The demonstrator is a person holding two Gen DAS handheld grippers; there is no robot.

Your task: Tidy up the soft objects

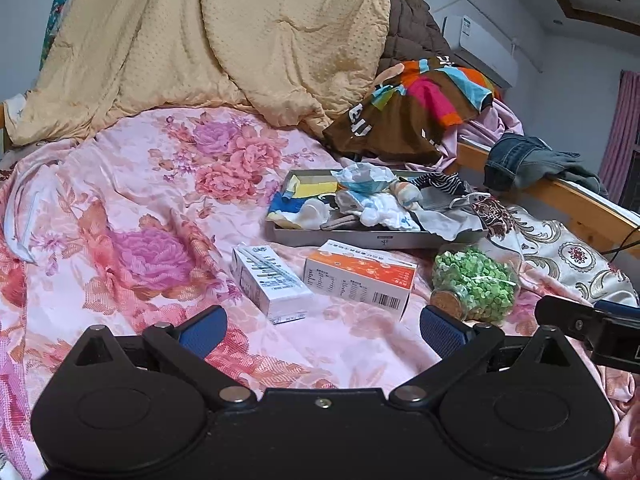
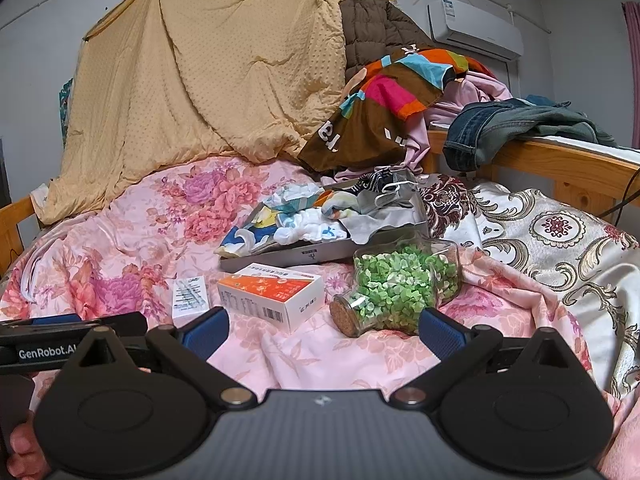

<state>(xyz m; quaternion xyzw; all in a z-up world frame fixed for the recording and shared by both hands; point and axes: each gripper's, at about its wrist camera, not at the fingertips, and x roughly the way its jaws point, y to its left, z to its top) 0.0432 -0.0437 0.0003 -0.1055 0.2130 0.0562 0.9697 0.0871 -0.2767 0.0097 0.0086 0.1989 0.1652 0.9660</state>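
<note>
A grey metal tray (image 1: 380, 240) sits on the pink floral bedspread (image 1: 140, 220). It holds soft things: a white cloth (image 1: 384, 206), a crumpled face mask (image 1: 364, 178), striped fabric (image 1: 440, 182) and a small plush toy (image 1: 406, 192). The tray also shows in the right wrist view (image 2: 304, 258) with the white cloth (image 2: 316, 226). My left gripper (image 1: 320, 330) is open and empty, low over the bedspread, short of the boxes. My right gripper (image 2: 322, 330) is open and empty, just short of the jar.
In front of the tray lie a white carton (image 1: 268, 280), an orange and white box (image 1: 360, 280) and a corked glass jar of green pieces (image 1: 472, 286). A yellow quilt (image 1: 220, 40) hangs behind. Clothes (image 1: 420, 108) and jeans (image 1: 528, 160) pile at the right by the wooden rail (image 1: 580, 208).
</note>
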